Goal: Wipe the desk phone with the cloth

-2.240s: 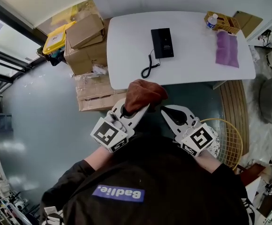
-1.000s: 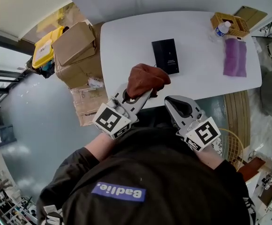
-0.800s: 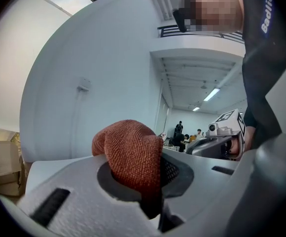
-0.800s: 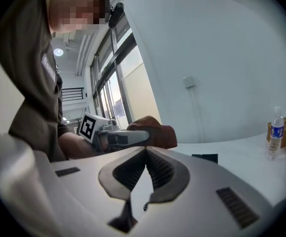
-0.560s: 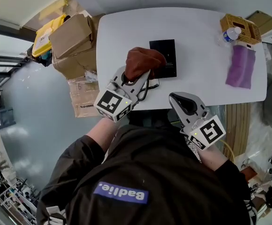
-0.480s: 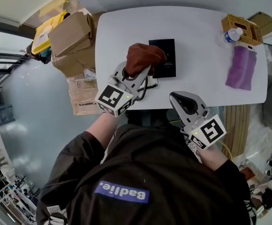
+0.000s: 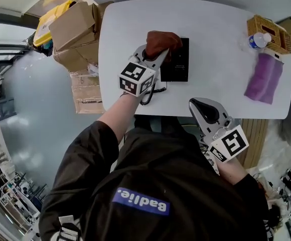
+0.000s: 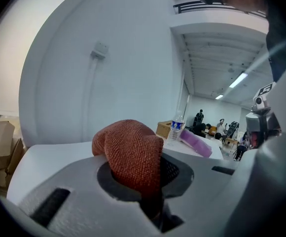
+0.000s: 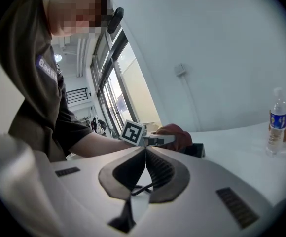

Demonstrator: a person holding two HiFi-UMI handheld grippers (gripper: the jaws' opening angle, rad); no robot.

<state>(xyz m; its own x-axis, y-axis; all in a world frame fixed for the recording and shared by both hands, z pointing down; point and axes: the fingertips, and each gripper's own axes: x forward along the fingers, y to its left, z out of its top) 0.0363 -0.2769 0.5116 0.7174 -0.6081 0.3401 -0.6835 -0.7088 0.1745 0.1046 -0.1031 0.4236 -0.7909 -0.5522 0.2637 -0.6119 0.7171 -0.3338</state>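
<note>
White tabletop (image 7: 221, 44) carries the black desk phone (image 7: 178, 67) left of centre. The rust-red cloth (image 7: 161, 38) lies bunched over the phone's far left corner. It is pinched in the left gripper (image 7: 157, 53), whose jaws clamp its folds so that a wad of fabric juts forward, apparently for rubbing. The right gripper (image 7: 200, 107) hangs just off the tabletop's near edge, jaws together and empty, seemingly kept clear.

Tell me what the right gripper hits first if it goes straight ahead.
Probably the left gripper, shut on the cloth at the desk phone; depth is unclear, so maybe the phone itself.
</note>
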